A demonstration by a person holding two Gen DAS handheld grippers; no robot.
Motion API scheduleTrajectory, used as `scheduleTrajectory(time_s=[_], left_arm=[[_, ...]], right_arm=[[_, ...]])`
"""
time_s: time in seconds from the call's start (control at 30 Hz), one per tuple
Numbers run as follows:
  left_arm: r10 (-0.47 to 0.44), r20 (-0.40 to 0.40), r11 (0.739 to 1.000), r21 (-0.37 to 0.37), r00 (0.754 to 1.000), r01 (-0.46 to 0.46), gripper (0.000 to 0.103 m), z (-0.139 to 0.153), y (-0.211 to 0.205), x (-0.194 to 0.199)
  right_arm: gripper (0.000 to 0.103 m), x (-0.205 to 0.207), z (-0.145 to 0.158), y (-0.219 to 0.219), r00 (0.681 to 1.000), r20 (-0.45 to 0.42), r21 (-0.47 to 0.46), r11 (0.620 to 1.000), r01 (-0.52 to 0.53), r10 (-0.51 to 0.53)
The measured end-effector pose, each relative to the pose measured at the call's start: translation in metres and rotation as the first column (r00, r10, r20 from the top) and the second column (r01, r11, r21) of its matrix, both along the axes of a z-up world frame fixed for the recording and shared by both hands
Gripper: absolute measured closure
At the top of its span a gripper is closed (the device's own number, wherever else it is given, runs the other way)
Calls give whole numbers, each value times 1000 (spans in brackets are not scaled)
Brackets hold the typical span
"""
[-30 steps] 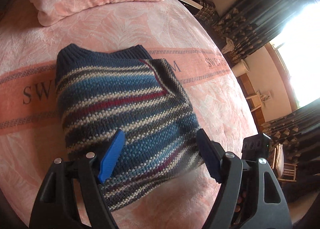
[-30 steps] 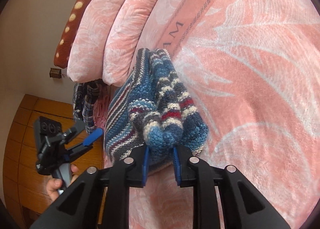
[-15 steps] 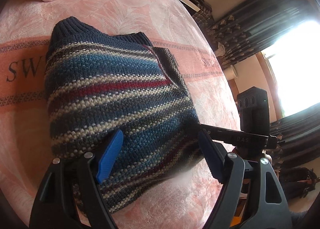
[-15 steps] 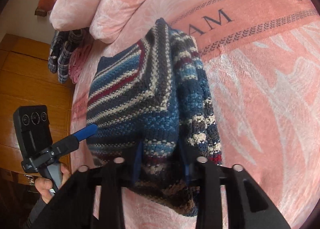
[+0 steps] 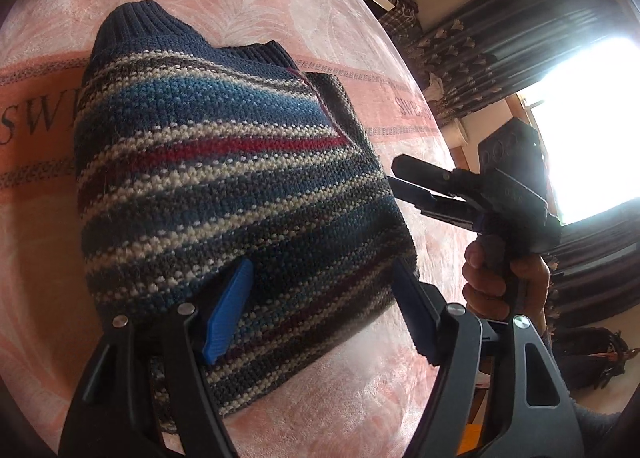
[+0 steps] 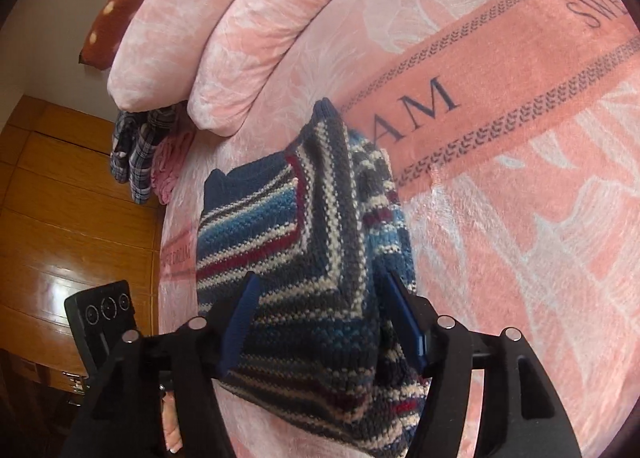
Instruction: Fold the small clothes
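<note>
A striped knit sweater (image 5: pixel 224 178) in blue, grey, cream and dark red lies folded on the pink bed cover (image 5: pixel 340 42). My left gripper (image 5: pixel 320 312) is open, its blue fingers (image 5: pixel 228 310) straddling the sweater's near edge. My right gripper (image 6: pixel 322 322) is open too, with the sweater's (image 6: pixel 320 242) thick folded side lying loose between its fingers (image 6: pixel 404 318). In the left wrist view the right gripper (image 5: pixel 432 188) sits just beyond the sweater's right edge, held by a hand (image 5: pixel 500 278).
Pink pillows (image 6: pixel 248 30) lie along the head of the bed, with a brown spotted cushion (image 6: pixel 120 6) behind. A plaid cloth (image 6: pixel 136 154) hangs off the bed's edge by a wooden cabinet (image 6: pixel 72 218). Dark curtains (image 5: pixel 500 42) and a bright window (image 5: pixel 592 130) are on the right.
My right gripper has opened and let go of the sweater's folded side, which now rests on the bed. My left gripper has moved closer over the sweater's near edge.
</note>
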State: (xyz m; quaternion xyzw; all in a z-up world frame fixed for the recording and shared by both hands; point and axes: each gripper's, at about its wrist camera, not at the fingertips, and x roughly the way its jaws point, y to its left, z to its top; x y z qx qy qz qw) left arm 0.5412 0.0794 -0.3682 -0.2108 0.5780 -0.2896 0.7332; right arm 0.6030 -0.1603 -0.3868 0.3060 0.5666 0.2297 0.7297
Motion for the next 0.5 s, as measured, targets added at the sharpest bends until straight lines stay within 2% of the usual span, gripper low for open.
scheduleTrajectory(time_s=[0.03, 0.07, 0.13, 0.17, 0.2, 0.27, 0.33, 0.37, 0.43, 0.5], left_arm=[[-1, -6, 1000, 2, 1000, 1, 33, -1, -1, 1], [2, -8, 1000, 6, 1000, -2, 33, -1, -2, 0], [-2, -7, 1000, 1, 1000, 2, 34, 1, -3, 0], [-4, -8, 1000, -2, 1000, 4, 34, 1, -3, 0], [-4, -13, 1000, -7, 1000, 4, 36, -2, -3, 1], [-3, -35, 1000, -18, 999, 2, 39, -3, -3, 5], [13, -29, 997, -74, 999, -15, 39, 13, 5, 8], [18, 7, 996, -88, 1000, -17, 37, 27, 11, 10], [36, 79, 997, -73, 996, -31, 33, 54, 24, 23], [68, 88, 996, -64, 994, -62, 32, 63, 37, 43]], right_arm=[[59, 7, -5, 7, 999, -23, 8, 1000, -23, 23], [91, 11, -5, 12, 999, -22, -9, 999, -49, 49], [92, 6, 8, 11, 997, 69, -93, 996, -17, 23], [93, 2, 7, 4, 997, 82, -100, 995, 16, -8], [93, -1, -4, -2, 998, 58, -114, 993, 40, -33], [90, -4, -27, 2, 1000, 13, -119, 993, 10, -8], [84, -5, -16, 0, 999, 52, -117, 993, -4, 10], [77, -3, -8, -6, 999, 51, -91, 996, 14, -10], [76, 3, 15, -14, 992, 112, -81, 994, 68, -58], [76, 15, 29, -5, 990, 140, -63, 998, 29, -20]])
